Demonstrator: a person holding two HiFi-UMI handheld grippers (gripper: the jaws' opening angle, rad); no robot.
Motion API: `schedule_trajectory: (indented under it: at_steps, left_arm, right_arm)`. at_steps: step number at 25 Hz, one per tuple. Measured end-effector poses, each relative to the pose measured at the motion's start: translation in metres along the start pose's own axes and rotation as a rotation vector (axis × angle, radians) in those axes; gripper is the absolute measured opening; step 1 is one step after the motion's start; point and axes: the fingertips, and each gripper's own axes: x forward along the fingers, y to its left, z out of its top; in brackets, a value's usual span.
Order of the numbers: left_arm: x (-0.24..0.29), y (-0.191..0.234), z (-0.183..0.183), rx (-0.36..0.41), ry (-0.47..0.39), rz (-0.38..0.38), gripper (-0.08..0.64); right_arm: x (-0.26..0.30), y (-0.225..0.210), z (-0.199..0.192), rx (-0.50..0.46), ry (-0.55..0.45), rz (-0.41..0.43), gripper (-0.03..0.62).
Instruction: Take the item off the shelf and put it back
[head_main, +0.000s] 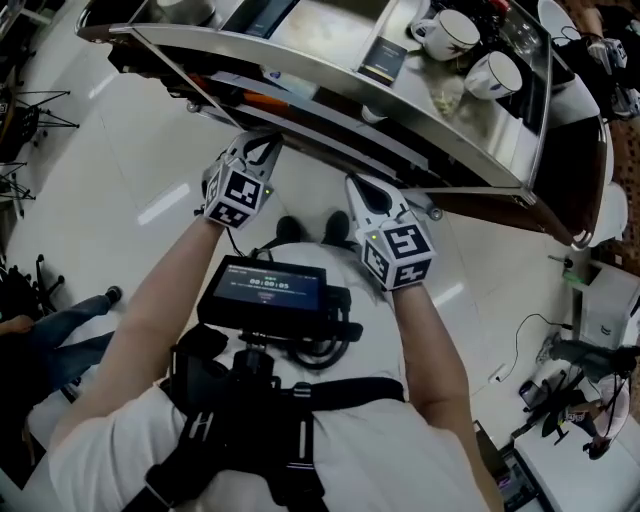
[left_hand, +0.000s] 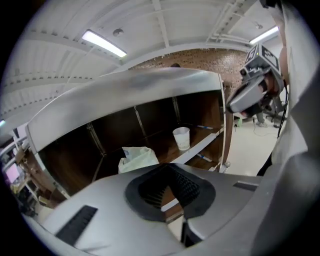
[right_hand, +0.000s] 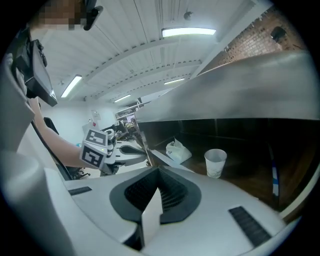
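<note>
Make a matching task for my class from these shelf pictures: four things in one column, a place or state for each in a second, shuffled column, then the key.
Things
1. paper cup
2. white bag
3. white mugs
4. left gripper

Places and states
A. jaws shut, nothing between them
B. on the metal top of the shelf unit
C. standing upright on the shelf under the metal top
D. crumpled, lying on the shelf under the metal top

Pairs: 1-C, 2-D, 3-B, 4-A
</note>
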Motion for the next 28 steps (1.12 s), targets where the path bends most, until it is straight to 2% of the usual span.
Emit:
schedule_trajectory:
  at_steps: [6, 13, 15, 17, 20, 23, 28]
  left_arm:
    - [0.054, 0.019, -0.016, 0.223, 0.089, 0.070, 0.003]
    - [0.100, 0.057, -0.011, 0.462, 0.135, 0.190, 0.011]
    - [0.106, 0.063, -0.004, 0.505, 0.137, 0.212, 0.013]
    - [0.109, 0.069, 0.002, 0.544, 0.148, 0.229, 0.048]
    - [0.127, 0.081, 0.000, 0.647, 0.161, 0.258, 0.095]
    - [0.134, 0.092, 0.004, 0.705, 0.165, 0.276, 0.129]
    - [0.146, 0.103, -0.005, 0.792, 0.214, 0.242, 0.135]
  right_arm:
    - [-0.006, -0.012, -0.010, 0.008, 0.038, -0.008, 0.008]
    - [-0.002, -0.020, -0.024, -0.012, 0.130, 0.018, 0.008]
    - [0.004, -0.022, -0.025, -0.035, 0.149, 0.033, 0.008]
    - [0.013, -0.020, -0.024, -0.059, 0.160, 0.049, 0.008]
    - [0.021, -0.010, -0.023, -0.083, 0.172, 0.073, 0.008]
    - [0.022, 0.001, -0.028, -0.098, 0.207, 0.100, 0.008]
    - [0.020, 0.001, -0.035, -0.059, 0.229, 0.078, 0.008]
